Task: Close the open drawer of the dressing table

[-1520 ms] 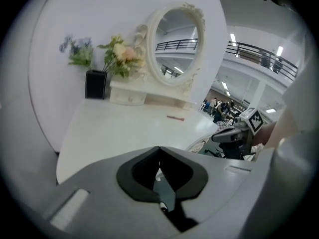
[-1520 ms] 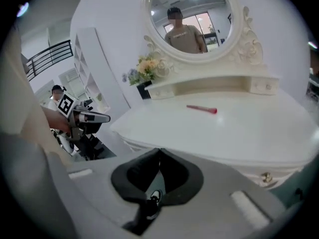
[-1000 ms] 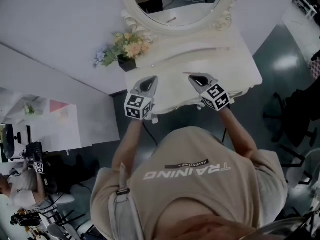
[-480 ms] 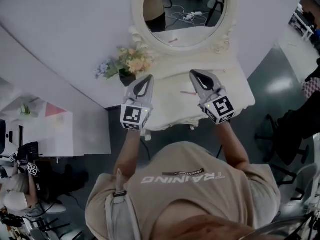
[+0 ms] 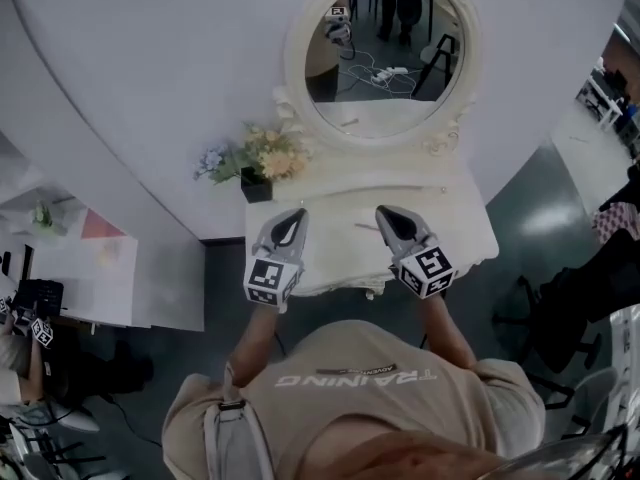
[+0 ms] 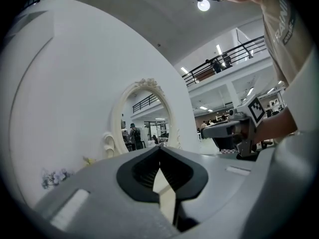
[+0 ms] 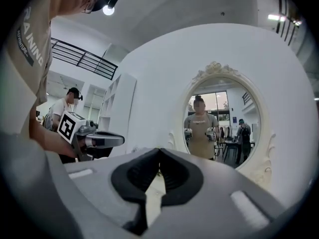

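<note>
The white dressing table point(image 5: 455, 230) stands against the wall under its oval mirror point(image 5: 385, 53). From above, the table top hides the drawer front, so I cannot tell how the drawer stands. My left gripper point(image 5: 291, 217) and right gripper point(image 5: 384, 213) hover side by side over the front half of the top, both pointing at the mirror. Both are shut with nothing between the jaws. In the left gripper view the left gripper point(image 6: 159, 149) has its tips meeting, and the right gripper point(image 6: 233, 130) shows beside it. In the right gripper view the right gripper point(image 7: 159, 151) has its jaws touching too.
A flower bunch in a dark pot point(image 5: 262, 158) sits at the table's back left corner. A thin pink item point(image 5: 365, 226) lies on the top between the grippers. A white cabinet point(image 5: 95, 268) stands to the left, and a dark chair point(image 5: 560, 308) stands on the floor to the right.
The head view has pulled back and tilted up, so the whole mirror now shows. Both grippers stay shut, side by side above the table's front.
</note>
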The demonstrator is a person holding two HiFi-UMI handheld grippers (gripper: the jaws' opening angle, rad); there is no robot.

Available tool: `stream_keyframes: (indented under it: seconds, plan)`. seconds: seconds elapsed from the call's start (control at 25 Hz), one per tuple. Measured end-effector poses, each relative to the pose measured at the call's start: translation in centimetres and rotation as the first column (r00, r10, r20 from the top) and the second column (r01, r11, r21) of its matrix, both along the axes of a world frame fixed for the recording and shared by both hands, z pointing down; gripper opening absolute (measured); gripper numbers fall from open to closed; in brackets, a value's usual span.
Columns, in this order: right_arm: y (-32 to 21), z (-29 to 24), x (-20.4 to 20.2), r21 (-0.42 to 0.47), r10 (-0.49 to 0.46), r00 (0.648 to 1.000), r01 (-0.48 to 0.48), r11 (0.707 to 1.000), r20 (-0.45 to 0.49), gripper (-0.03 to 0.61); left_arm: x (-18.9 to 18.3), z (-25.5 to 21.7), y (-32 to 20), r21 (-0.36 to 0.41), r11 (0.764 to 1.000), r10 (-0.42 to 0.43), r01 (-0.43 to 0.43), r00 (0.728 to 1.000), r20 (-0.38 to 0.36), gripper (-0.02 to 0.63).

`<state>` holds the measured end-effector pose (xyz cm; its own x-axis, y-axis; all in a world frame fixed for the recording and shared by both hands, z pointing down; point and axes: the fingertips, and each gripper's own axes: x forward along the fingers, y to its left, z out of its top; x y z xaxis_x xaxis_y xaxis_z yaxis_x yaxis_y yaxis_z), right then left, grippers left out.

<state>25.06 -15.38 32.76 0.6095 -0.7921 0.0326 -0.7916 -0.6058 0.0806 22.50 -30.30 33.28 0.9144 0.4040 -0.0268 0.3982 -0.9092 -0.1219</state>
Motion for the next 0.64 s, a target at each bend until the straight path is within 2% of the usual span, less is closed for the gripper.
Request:
stream_keyframes:
  seconds: [0.24,0.44,0.64]
  plan:
    - [-0.5,0.7,0.0,0.018,-0.006,1.000,0.006,1.000,0.024,0.005,-0.1,-0.8,-0.4,-0.028,1.000,0.006,-0.007,1.000,-0.027,0.007]
    - [-1.2,1.1,0.0,-0.027,0.012,0.999,-0.013,1.000,-0.034,0.005,-0.2,-0.1,-1.3,-0.024,1.000,0.017,-0.017,0.999,-0.030,0.006]
    - [-3.9,1.5,3.3,-0.051,0.020,0.998,-0.023,0.998,-0.056,0.005,2.7,0.8,-4.4,-0.042,0.999,0.020,-0.022,0.999,-0.038,0.007]
